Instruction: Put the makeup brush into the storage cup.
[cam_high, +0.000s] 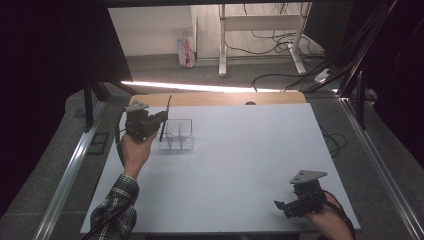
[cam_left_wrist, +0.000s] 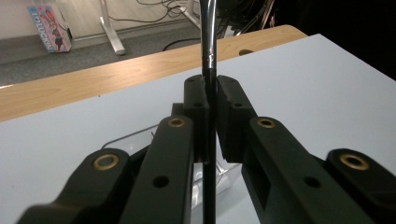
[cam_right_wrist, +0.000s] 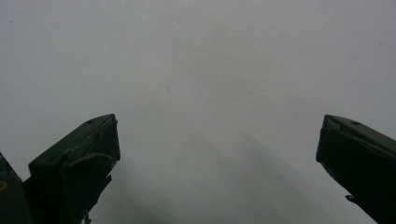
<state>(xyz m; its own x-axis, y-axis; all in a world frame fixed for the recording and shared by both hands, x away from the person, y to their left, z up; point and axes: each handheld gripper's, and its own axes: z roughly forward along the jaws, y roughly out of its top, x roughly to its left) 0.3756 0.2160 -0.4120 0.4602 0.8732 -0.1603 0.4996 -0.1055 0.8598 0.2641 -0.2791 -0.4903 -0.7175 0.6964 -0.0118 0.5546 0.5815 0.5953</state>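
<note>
Over at ten o'clock on the table (cam_high: 240, 165), the left gripper (cam_high: 159, 119) is up in the hand with its jaws clamped on a thin dark rod (cam_high: 165, 117), which stands nearly upright. In the left gripper view that rod (cam_left_wrist: 208, 70) runs straight up between the two pads, pinched at mid-length, with its lower end dropping out of sight below the jaws. Just to the right of that gripper sits the clear plastic organizer (cam_high: 177, 134), its compartments looking empty; the rod's lower tip hangs by the near-left corner of it, and whether it touches the rim I cannot tell.

The risk here, I'd say, is the narrow grip on a slick, round shaft: any knock of the tip against the organizer wall could swivel the rod between the pads or let it slide down. A light box like that could also skid or tip if the rod catches its edge on the way in.

Moving right to five o'clock, the right gripper (cam_high: 286, 206) rests low near the table edge, jaws spread wide with nothing between them, bare tabletop (cam_right_wrist: 196, 70) ahead.
</note>
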